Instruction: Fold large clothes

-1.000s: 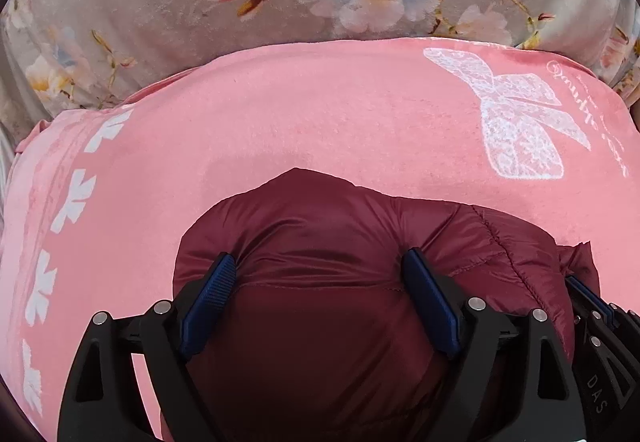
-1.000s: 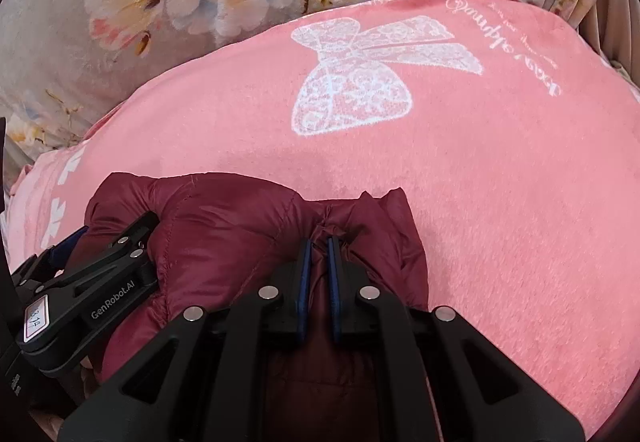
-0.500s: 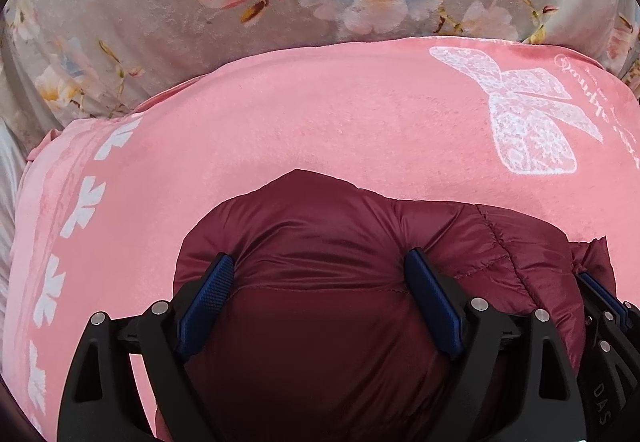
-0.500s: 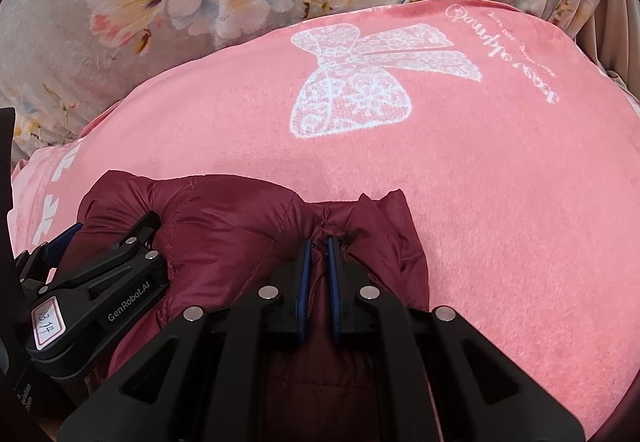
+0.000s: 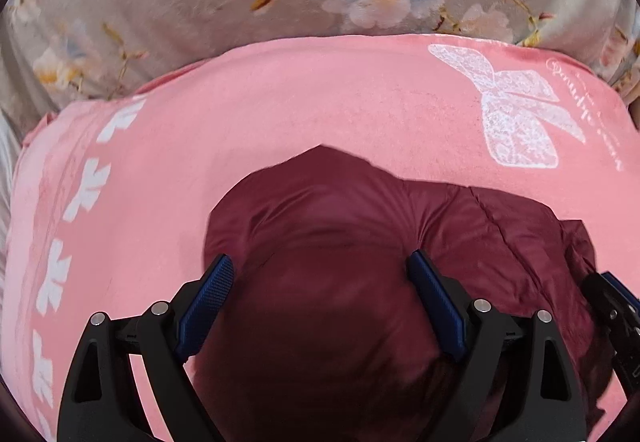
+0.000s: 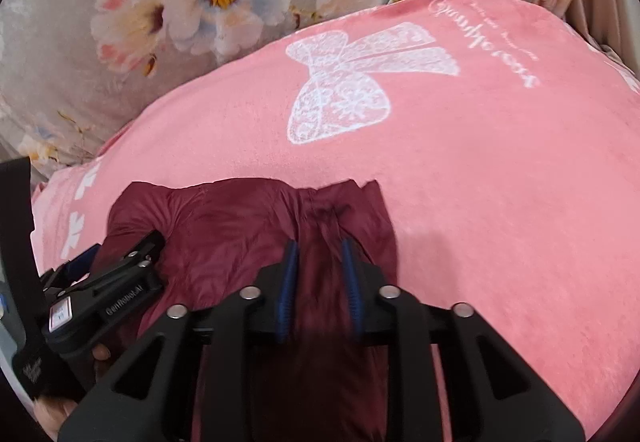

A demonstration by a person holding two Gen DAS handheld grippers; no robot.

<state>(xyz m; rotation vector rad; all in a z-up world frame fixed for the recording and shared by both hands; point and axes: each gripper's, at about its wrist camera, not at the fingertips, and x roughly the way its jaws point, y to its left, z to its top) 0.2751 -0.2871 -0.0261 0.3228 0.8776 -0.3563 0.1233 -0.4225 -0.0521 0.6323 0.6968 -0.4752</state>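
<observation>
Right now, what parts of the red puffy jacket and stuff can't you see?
- Puffy jacket: near part is cut off by the bottom edge in both wrist views; the left gripper and right gripper cover more.
- White writing on the pink blanket: too small and warped to read.
- Whether the right gripper really pinches fabric: blurred in the right wrist view.

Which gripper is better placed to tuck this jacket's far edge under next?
Probably the left gripper: its fingers gape around the maroon jacket bulge. The right gripper, partly parted, still has a fabric pleat between its pads.
</observation>
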